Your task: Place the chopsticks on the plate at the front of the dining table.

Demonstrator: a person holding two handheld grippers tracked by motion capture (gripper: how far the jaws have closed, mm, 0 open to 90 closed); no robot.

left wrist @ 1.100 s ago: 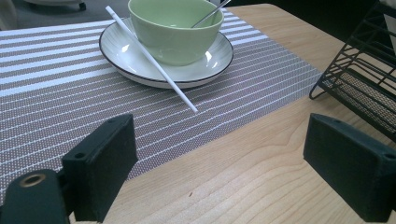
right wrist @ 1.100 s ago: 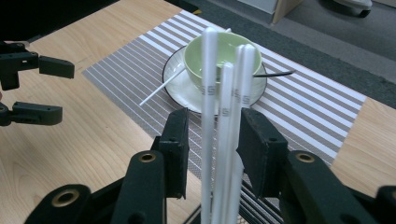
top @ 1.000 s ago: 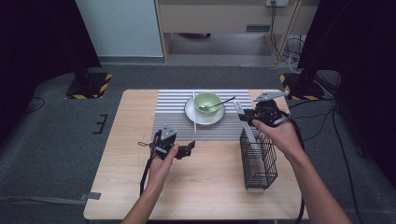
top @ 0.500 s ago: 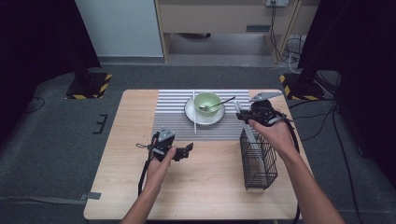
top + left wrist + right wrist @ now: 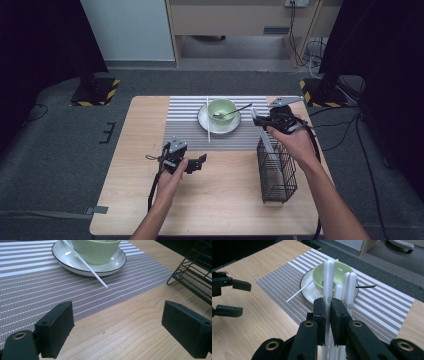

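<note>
A: Currently, what surrounds the green bowl [image 5: 222,108], largest item first?

B: Wooden table [image 5: 125,200], pale grain, rectangular. On it lies a striped woven placemat [image 5: 185,125], grey and white. Right of the bowl and nearer the person stands a black wire basket [image 5: 276,170], an open grid, upright. The bowl sits in a white saucer [image 5: 205,120] with a dark rim; a dark spoon [image 5: 239,108] rests in the bowl, handle pointing right. One white chopstick [image 5: 208,120], thin and round, lies across the saucer's left edge, just beside the bowl.

A: Gripper status?

B: Right gripper [image 5: 328,311], right of the bowl above the basket's far end: jaws have just been closing and now clamp one glossy white chopstick [image 5: 328,282], upright. More white chopsticks [image 5: 349,287] stand just behind it, partly blocking the bowl in the right gripper view. Left gripper [image 5: 192,164], nearer the person than the bowl, off the placemat: jaws wide, nothing between them.
</note>
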